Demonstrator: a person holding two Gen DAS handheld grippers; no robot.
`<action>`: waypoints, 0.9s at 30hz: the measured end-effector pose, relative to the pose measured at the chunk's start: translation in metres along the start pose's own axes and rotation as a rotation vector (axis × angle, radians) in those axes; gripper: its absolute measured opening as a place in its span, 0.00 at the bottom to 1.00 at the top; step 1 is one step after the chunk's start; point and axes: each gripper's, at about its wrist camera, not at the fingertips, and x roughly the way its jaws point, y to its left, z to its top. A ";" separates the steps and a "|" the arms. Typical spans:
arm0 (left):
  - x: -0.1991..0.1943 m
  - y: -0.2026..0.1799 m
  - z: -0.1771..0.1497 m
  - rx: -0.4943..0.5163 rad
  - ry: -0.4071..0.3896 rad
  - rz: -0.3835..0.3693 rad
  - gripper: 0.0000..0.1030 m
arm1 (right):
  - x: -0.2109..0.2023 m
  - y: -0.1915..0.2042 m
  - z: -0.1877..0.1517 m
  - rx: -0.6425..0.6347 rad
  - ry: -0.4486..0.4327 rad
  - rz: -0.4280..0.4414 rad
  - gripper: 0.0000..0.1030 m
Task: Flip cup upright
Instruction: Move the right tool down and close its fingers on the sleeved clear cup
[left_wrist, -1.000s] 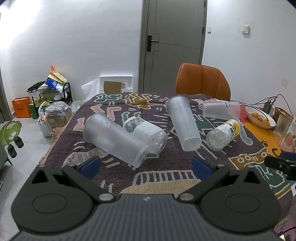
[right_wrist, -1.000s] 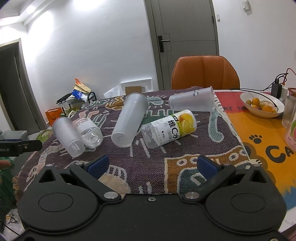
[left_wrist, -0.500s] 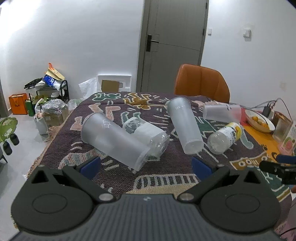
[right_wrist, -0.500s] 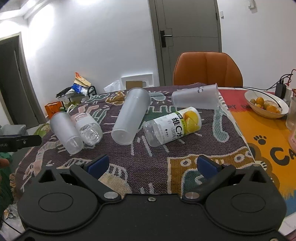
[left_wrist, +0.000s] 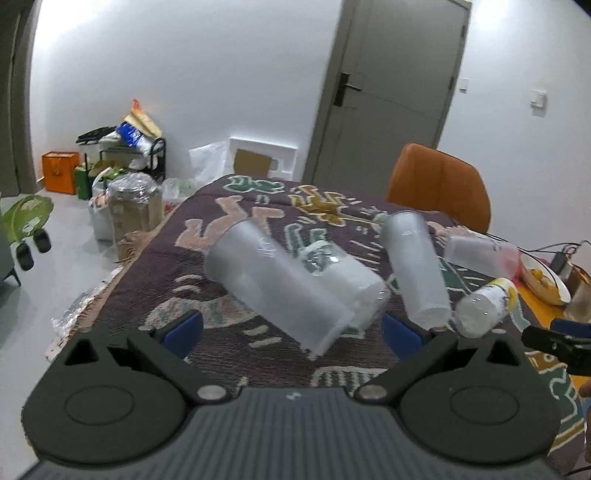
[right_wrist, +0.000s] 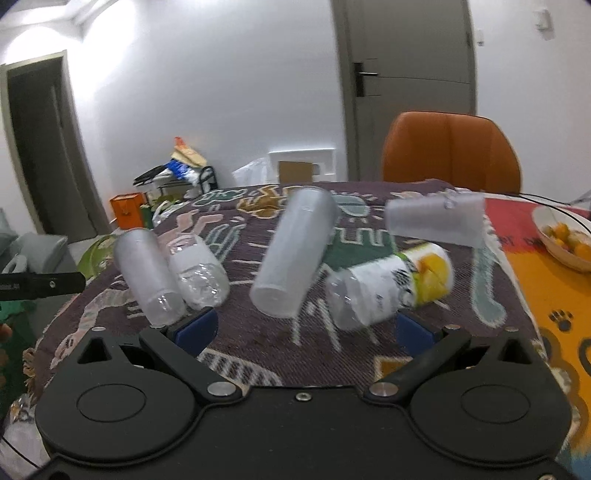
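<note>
Now both views are blurred and sit lower and nearer the table (left_wrist: 155, 266) than half a second ago. The left tongs (left_wrist: 291, 328) are spread wide with nothing between the blue pads (left_wrist: 183, 328); the near cup (left_wrist: 273, 284) lies on its side just ahead of them, its base toward the camera and larger in view than before. Touching its far side lies a clear bottle (left_wrist: 343, 277), also on its side. The right tongs (right_wrist: 303, 328) are likewise spread and empty; in their view the middle cup (right_wrist: 291, 254) lies on its side between the pads' line of sight, base nearest, and the labelled bottle (right_wrist: 391, 284) rests beside it to the right. All of these fill more of the frame than earlier, though they lie on the patterned cloth (right_wrist: 258, 339) as they did. Farther back a third cup (right_wrist: 432, 221) lies sideways near the cloth's far edge. Beyond stand the orange chair (right_wrist: 450, 151) and the grey door (left_wrist: 391, 85).
</note>
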 end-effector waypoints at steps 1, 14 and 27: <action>0.002 0.004 0.001 -0.007 0.002 0.005 0.99 | 0.004 0.003 0.003 -0.011 0.004 0.011 0.99; 0.032 0.050 0.005 -0.130 0.074 0.094 0.99 | 0.082 0.051 0.040 -0.172 0.126 0.172 0.67; 0.059 0.080 0.006 -0.262 0.139 0.124 0.99 | 0.142 0.087 0.072 -0.303 0.266 0.271 0.67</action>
